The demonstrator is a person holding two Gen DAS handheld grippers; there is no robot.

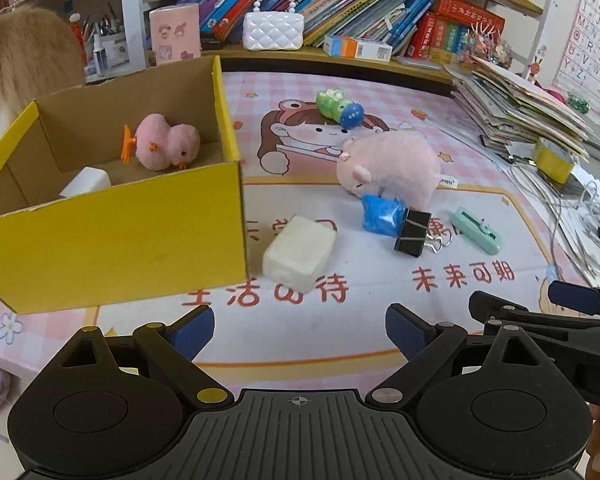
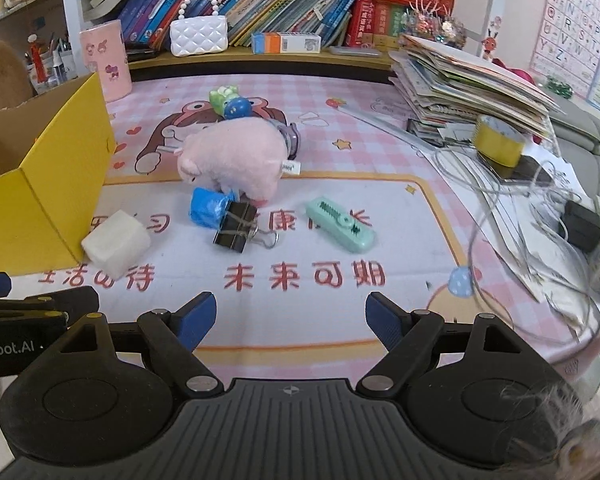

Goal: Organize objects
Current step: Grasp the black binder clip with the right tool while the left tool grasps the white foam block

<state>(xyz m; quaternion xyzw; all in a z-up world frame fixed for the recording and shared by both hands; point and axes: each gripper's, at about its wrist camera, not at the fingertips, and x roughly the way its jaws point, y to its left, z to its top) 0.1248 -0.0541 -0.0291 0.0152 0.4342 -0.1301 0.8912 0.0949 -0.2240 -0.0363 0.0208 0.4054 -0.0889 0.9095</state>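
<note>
A yellow cardboard box [image 1: 112,240] stands at the left and holds a pink fluffy chick [image 1: 164,146] and a white block [image 1: 86,183]. On the mat lie a white block [image 1: 299,253], a pink plush pig [image 1: 390,166], a blue wrapped item [image 1: 381,214], a black binder clip [image 1: 414,230], a mint green clip [image 1: 476,230] and a green and blue toy [image 1: 339,107]. My left gripper [image 1: 300,334] is open and empty, short of the white block. My right gripper [image 2: 291,322] is open and empty, short of the binder clip [image 2: 236,226] and the mint clip [image 2: 340,224].
A pile of papers [image 2: 468,84], a yellow tape roll [image 2: 498,144] and tangled cables [image 2: 532,216] fill the right side. A shelf of books [image 2: 260,4], a white handbag [image 2: 198,36] and a pink holder [image 2: 104,60] line the back. The box's corner [image 2: 40,184] is at the left.
</note>
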